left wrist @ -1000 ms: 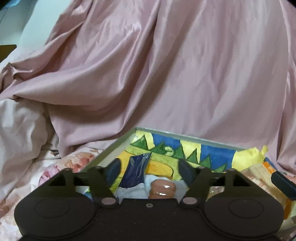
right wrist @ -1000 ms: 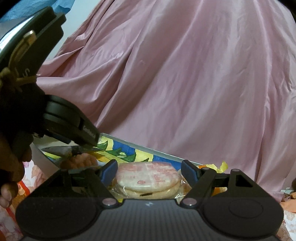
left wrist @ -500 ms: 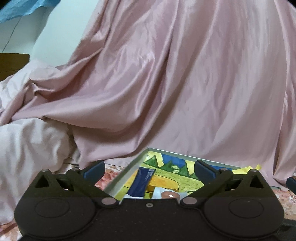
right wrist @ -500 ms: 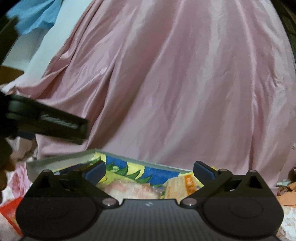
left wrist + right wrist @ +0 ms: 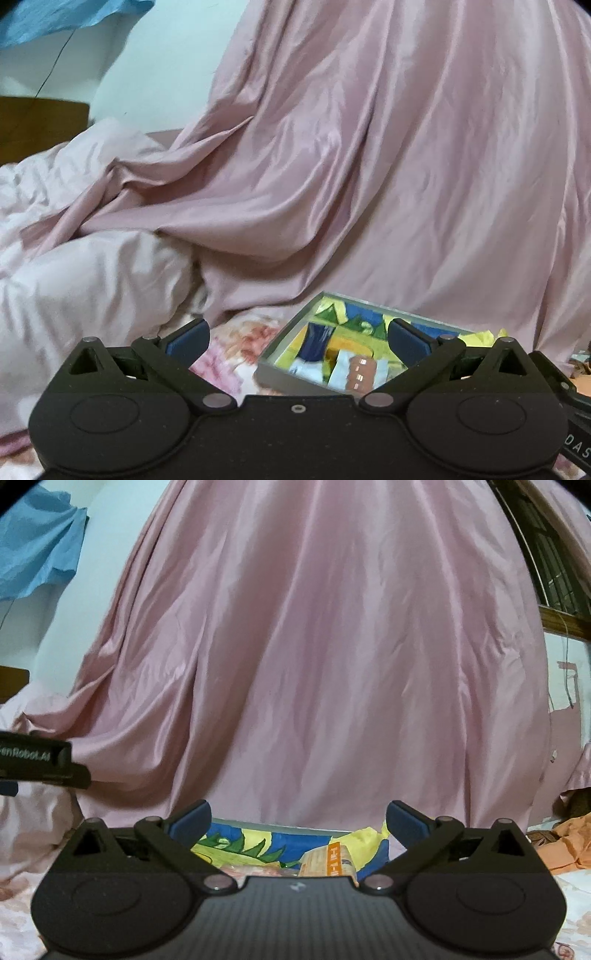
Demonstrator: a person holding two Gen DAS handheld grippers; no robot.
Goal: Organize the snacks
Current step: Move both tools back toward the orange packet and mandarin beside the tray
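A shallow grey box (image 5: 275, 363) with a bright blue, yellow and green picture inside lies on the flowered bed sheet. In the left wrist view it holds a dark blue packet (image 5: 314, 343), a brown wrapped snack (image 5: 360, 373) and white packets. My left gripper (image 5: 298, 338) hangs open above and behind the box with nothing between its fingers. In the right wrist view the box (image 5: 280, 827) shows low down, with an orange packet (image 5: 332, 856) in it. A pale pink packet (image 5: 255, 869) is mostly hidden by the gripper body. My right gripper (image 5: 298, 819) is open and holds nothing.
A large pink satin cloth (image 5: 369, 166) drapes down behind the box, with a paler pink quilt (image 5: 85, 280) to the left. Orange fabric (image 5: 565, 842) lies at the right. The left gripper's body (image 5: 37, 760) shows at the left edge of the right wrist view.
Both grippers opened wide and let go of their snacks, the brown one on the left and the round pale one on the right. Both then drew back and up from the box.
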